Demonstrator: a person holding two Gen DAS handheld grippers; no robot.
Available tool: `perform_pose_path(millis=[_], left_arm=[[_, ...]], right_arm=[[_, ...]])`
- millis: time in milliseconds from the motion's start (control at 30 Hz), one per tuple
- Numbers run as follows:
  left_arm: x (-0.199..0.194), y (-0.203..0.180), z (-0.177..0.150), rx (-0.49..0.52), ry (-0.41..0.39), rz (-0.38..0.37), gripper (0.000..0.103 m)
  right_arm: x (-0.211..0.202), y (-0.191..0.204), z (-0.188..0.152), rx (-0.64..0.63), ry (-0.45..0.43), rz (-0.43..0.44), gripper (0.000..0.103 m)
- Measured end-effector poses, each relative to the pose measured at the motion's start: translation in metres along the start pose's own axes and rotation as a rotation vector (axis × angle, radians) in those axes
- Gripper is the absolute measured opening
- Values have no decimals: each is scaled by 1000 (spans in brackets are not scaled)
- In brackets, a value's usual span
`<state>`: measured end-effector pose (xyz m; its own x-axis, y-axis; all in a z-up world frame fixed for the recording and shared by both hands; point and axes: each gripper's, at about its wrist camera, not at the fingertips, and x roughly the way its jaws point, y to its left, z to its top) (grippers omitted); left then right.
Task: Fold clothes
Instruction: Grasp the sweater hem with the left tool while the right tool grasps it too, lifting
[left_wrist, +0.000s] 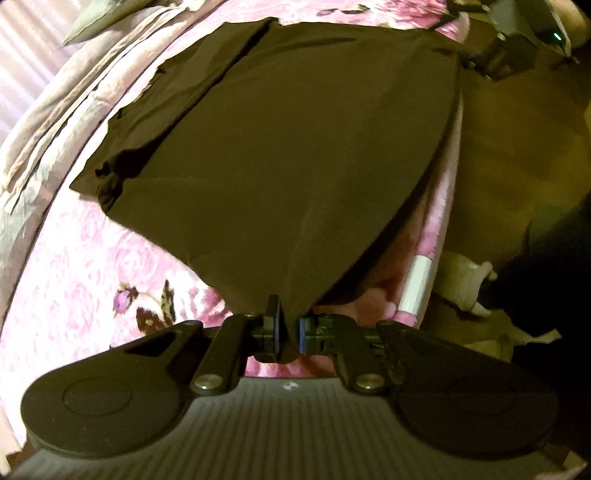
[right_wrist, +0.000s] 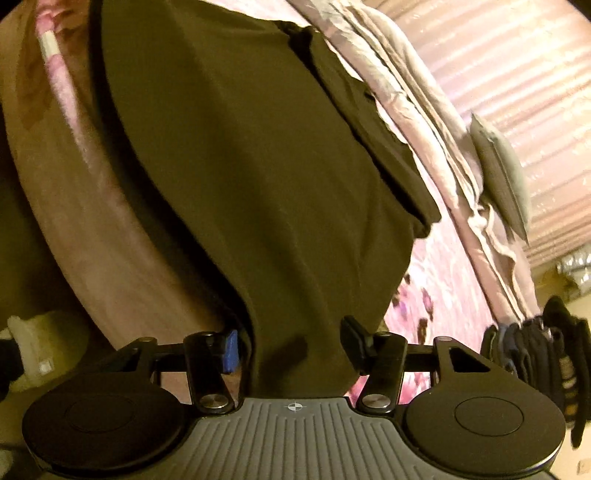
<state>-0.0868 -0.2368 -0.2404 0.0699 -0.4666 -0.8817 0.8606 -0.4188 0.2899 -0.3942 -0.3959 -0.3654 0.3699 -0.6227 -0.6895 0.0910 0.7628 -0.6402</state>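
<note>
A dark olive-brown garment (left_wrist: 280, 155) lies spread on a pink floral bedspread (left_wrist: 85, 266). My left gripper (left_wrist: 290, 328) is shut on a near corner of the garment, which is pulled taut up to it. In the right wrist view the same garment (right_wrist: 258, 166) runs down between the fingers of my right gripper (right_wrist: 291, 343). Its jaws stand wide apart with cloth lying between them; the blue pad (right_wrist: 231, 350) is at the left. The right gripper also shows at the top right of the left wrist view (left_wrist: 498, 55).
A crumpled pale quilt (left_wrist: 55, 122) runs along the far side of the bed, with a grey-green pillow (right_wrist: 498, 173) on it. A pile of dark clothes (right_wrist: 543, 354) sits at the right. The bed's near edge (left_wrist: 417, 288) drops to the floor.
</note>
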Motion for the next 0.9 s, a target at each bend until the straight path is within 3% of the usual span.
perform_pose_path(millis=[67, 100, 167, 367, 500, 600, 767, 833, 900], left_arm=[[0, 4, 1, 0, -1, 10, 7], [1, 5, 2, 9, 1, 15, 7], [0, 6, 3, 27, 7, 16, 7], [-27, -15, -1, 149, 7, 16, 5], [-52, -31, -6, 222, 8, 11, 4], [-75, -47, -16, 221, 25, -30, 4], [-118, -85, -43, 174, 90, -182, 4], [-132, -95, -51, 138, 112, -247, 4], [-140, -86, -45, 98, 101, -252, 4]], right_arm=[[-2, 4, 1, 1, 7, 9, 34], [-3, 7, 1, -1, 10, 14, 29], [-6, 8, 1, -8, 18, 39, 4], [-38, -16, 3, -1, 35, 128, 2], [-83, -25, 5, -72, 13, 195, 2], [-117, -24, -1, -122, 34, 271, 2], [-180, -11, -17, -148, 106, 411, 2], [-202, -11, -19, -150, 130, 431, 2], [-218, -17, -17, -149, 140, 425, 2]])
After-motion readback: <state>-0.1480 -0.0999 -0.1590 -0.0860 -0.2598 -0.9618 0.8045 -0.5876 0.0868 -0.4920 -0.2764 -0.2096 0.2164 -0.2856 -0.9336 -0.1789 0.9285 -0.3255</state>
